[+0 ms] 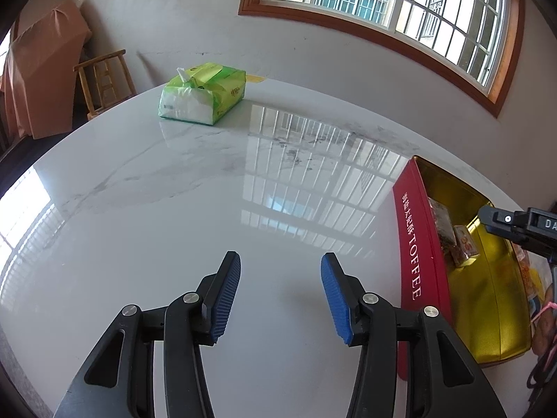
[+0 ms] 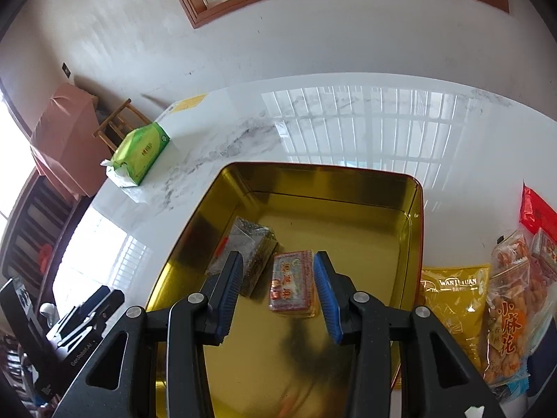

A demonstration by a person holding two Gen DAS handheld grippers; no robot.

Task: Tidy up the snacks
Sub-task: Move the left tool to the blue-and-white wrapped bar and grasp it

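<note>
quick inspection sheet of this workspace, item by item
surface: glossy white marble table, window reflections on it.
job's things: red toffee tin with gold interior holds a dark speckled clear packet and a red-and-blue wrapped block; yellow snack bag, orange twist-snack bag and red packet lie outside, to its right.
clutter: green tissue pack.
grippers: left gripper open over bare table; right gripper open over the tin.
cables: pink cord.
surroundings: wood-framed window, wooden stool.

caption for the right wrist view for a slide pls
Open right gripper above the gold toffee tin, which holds a red-labelled snack pack and a dark clear-wrapped one.
</note>
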